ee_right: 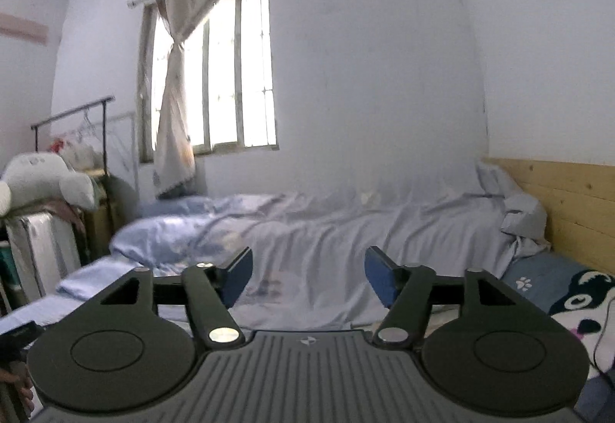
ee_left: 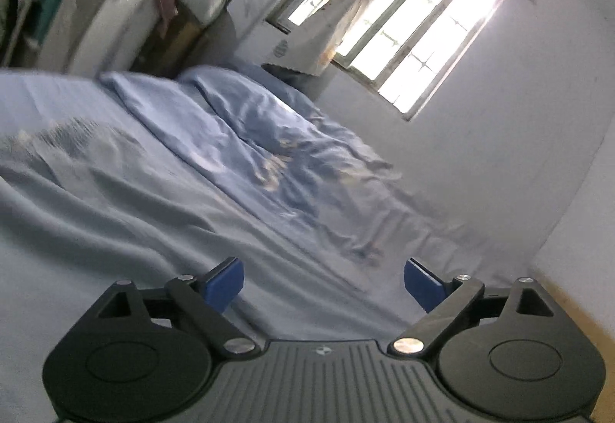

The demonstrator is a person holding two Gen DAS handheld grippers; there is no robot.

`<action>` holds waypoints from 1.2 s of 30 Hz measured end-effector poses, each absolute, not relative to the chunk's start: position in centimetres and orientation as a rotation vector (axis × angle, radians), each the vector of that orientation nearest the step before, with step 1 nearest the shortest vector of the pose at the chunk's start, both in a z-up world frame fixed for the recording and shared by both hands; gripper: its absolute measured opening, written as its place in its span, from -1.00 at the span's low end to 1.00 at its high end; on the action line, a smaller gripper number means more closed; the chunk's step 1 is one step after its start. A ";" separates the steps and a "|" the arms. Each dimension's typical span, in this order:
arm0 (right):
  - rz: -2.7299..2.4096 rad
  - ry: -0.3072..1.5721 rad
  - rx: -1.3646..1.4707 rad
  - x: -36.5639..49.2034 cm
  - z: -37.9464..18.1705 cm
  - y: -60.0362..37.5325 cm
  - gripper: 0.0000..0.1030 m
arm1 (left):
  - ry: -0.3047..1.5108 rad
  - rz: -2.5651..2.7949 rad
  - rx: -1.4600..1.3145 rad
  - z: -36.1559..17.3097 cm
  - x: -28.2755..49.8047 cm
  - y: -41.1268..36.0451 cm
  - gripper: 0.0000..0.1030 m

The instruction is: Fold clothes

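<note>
1. Seen with blue pads apart and empty: left gripper (ee_left: 323,280) and right gripper (ee_right: 308,275).
2. Glimpsed blurred, a pale grey garment (ee_left: 73,146) on the blue-sheeted bed (ee_left: 161,230), left of the bright barred window (ee_left: 403,34).
3. Judged best: lowered together onto opposite hems.

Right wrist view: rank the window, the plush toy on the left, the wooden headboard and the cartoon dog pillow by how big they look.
1. Window, largest.
2. Wooden headboard, partly cut off by the frame edge.
3. and 4. Plush toy and cartoon dog pillow look alike; the pillow is nearer, and the tongs hide part of it, so I won't rank them.
</note>
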State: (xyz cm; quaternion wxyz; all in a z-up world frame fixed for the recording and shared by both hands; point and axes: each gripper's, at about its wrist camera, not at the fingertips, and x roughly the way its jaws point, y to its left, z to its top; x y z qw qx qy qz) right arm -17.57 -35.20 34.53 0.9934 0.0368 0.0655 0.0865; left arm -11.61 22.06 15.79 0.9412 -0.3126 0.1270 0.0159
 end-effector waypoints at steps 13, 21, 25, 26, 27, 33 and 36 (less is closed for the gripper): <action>0.264 0.334 0.179 -22.3 26.2 -28.0 0.29 | 0.322 0.141 -0.360 22.4 -18.9 20.4 0.81; 0.311 0.451 0.190 -21.9 21.1 -25.1 0.29 | 0.394 0.271 -0.282 21.6 -20.2 22.8 0.81; 0.321 0.504 0.176 -21.4 19.0 -23.1 0.29 | 0.428 0.323 -0.274 20.7 -20.4 23.9 0.81; 0.318 0.510 0.171 -21.3 18.6 -22.7 0.30 | 0.422 0.329 -0.273 20.6 -20.5 24.2 0.81; 0.311 0.506 0.163 -21.1 18.4 -22.3 0.30 | 0.408 0.327 -0.275 20.5 -20.8 24.5 0.81; 0.207 0.351 0.145 -23.0 18.3 -21.1 0.34 | 0.279 0.345 -0.332 20.9 -22.7 27.7 0.81; 0.149 0.251 0.180 -24.5 19.0 -21.1 0.42 | 0.173 0.369 -0.380 21.7 -24.4 30.1 0.81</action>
